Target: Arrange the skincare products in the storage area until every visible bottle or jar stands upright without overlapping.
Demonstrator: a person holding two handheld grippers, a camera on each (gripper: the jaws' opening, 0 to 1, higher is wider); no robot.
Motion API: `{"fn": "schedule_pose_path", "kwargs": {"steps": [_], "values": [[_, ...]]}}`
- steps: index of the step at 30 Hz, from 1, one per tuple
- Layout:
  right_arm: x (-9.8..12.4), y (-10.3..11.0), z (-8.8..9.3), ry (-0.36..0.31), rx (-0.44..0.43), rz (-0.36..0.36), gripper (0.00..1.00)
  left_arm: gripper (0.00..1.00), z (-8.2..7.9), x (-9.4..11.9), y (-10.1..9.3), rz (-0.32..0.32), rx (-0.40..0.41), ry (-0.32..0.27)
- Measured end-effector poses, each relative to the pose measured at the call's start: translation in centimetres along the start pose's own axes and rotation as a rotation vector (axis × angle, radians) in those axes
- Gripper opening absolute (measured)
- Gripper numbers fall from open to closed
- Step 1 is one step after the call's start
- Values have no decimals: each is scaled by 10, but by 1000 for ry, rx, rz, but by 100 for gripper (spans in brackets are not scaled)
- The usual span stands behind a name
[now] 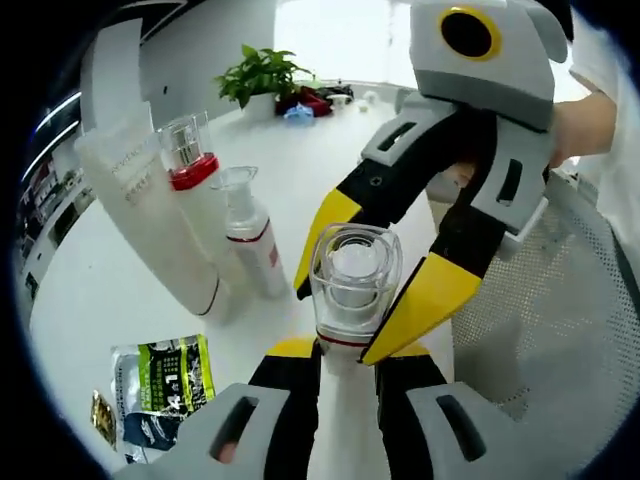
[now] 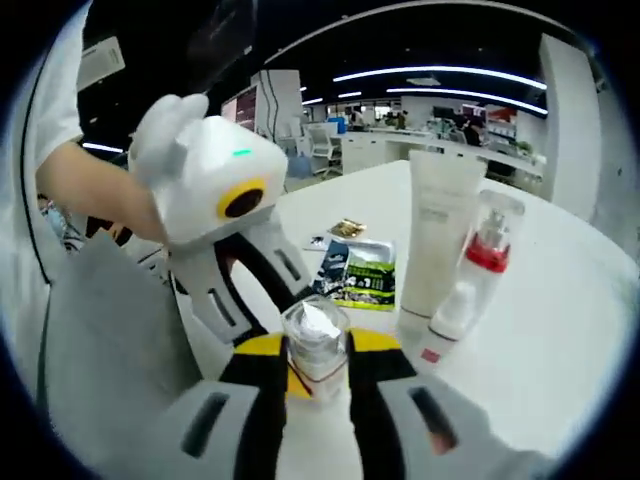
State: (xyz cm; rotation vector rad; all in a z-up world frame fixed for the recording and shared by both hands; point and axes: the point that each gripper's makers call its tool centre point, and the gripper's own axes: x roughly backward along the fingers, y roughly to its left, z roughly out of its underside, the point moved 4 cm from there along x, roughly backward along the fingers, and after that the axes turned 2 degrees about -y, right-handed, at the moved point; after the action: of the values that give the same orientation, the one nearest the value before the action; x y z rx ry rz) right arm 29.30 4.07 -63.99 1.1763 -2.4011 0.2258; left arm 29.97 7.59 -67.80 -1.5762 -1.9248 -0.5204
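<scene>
Currently held: clear-capped bottle (image 1: 352, 285), pinched by left tool (image 1: 345, 365) and right tool (image 1: 385, 290); keep upright, set beside white tube (image 1: 150, 215) on bench (image 1: 330, 150), without overlap.

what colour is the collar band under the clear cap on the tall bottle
Red, on the tall bottle; clearest in the left gripper view.

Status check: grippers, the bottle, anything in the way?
Left gripper and right gripper both shut on clear-capped bottle. White tube, two bottles upright nearby. Mesh basket close alongside.

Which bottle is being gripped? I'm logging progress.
The clear-capped bottle, between both tools' jaws; the tube, red-collared bottle and pump bottle stand untouched on the table.
</scene>
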Motion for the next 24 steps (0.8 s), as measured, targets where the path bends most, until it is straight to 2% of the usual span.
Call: {"fn": "schedule_pose_path", "kwargs": {"steps": [14, 19, 24], "values": [[-3, -11, 0, -24, -35, 29, 26, 17, -4, -5, 10, 3, -17, -10], [3, -18, 0, -34, -69, 52, 35, 17, -6, -6, 17, 3, -19, -14], [9, -23, 9, -20, -88, 68, 39, 17, -7, -7, 25, -2, -17, -18]]}}
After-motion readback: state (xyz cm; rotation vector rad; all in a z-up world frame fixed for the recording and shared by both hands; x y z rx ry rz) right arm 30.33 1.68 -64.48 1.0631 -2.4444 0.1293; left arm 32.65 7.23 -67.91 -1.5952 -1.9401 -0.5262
